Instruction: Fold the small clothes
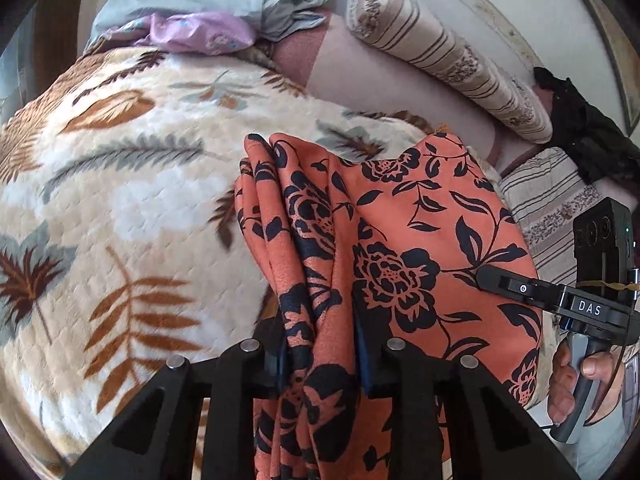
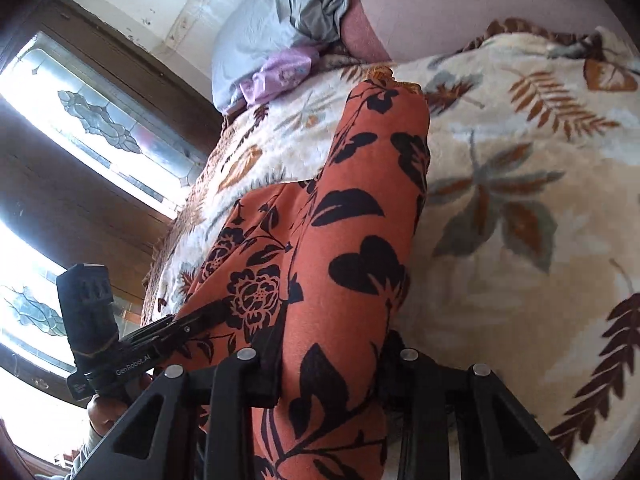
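orange floral garment (image 1: 420,240) hangs bunched over the leaf-print blanket (image 1: 120,200) on the bed, pinched in both tools: left gripper (image 1: 320,364) jaws clamped on a gathered edge, right gripper (image 2: 332,364) jaws clamped likewise. best to draw both apart evenly, then lay it flat before folding.

Matt woven garment (image 1: 420,216); plush fleece blanket (image 1: 120,184).

Daylight enters through the leaded glass window panes (image 2: 100,120), which are overexposed with glare. Both fisheye views curve and darken at the edges; slight blur throughout.
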Motion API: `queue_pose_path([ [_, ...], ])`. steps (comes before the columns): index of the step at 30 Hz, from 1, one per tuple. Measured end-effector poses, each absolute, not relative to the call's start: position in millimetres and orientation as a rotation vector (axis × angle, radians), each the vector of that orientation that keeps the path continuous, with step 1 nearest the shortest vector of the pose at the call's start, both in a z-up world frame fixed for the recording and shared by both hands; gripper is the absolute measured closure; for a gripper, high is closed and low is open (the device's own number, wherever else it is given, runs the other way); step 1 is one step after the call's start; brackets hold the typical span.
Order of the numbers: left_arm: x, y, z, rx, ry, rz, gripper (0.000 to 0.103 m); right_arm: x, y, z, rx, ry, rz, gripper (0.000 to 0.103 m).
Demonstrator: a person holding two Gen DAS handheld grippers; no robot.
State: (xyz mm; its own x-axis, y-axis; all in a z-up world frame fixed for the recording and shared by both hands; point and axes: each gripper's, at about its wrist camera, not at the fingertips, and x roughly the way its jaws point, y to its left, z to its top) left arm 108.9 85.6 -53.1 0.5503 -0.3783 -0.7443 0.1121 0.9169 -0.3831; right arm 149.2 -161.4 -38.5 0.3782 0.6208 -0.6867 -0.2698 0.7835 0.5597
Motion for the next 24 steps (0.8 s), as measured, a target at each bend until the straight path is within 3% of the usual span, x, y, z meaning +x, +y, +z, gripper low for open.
queue_pose_path([
  [5, 150, 15, -48, -0.281, 0.93, -0.397, 0.072, 160, -248, -25, 0.457, 0.972, 0.47, 0.069],
  [6, 158, -1, -55, -0.246, 0.951, -0.39, 0.067, 163, -264, -34, 0.482, 0.984, 0.456, 0.068],
  [7, 165, -15, -68, -0.213, 0.99, -0.382, 0.056, 167, -280, -50, 0.519, 1.023, 0.426, 0.061],
  [9, 176, -40, -107, -0.144, 1.168, -0.362, 0.05, 168, -313, -89, 0.586, 1.105, 0.285, 0.042],
  [10, 176, -46, -123, -0.138, 1.244, -0.351, 0.043, 166, -323, -105, 0.59, 1.152, 0.22, 0.04],
  [13, 161, -31, -119, -0.228, 1.185, -0.315, 0.032, 145, -343, -113, 0.652, 1.113, 0.205, 0.04],
  [18, 144, -12, -92, -0.251, 1.095, -0.283, 0.032, 126, -331, -67, 0.659, 0.931, 0.316, 0.038],
  [20, 135, -16, -87, -0.218, 1.063, -0.307, 0.032, 126, -316, -58, 0.676, 0.902, 0.422, 0.026],
  [24, 143, -28, -122, -0.101, 1.2, -0.288, 0.029, 143, -282, -110, 0.704, 1.077, 0.416, 0.022],
])
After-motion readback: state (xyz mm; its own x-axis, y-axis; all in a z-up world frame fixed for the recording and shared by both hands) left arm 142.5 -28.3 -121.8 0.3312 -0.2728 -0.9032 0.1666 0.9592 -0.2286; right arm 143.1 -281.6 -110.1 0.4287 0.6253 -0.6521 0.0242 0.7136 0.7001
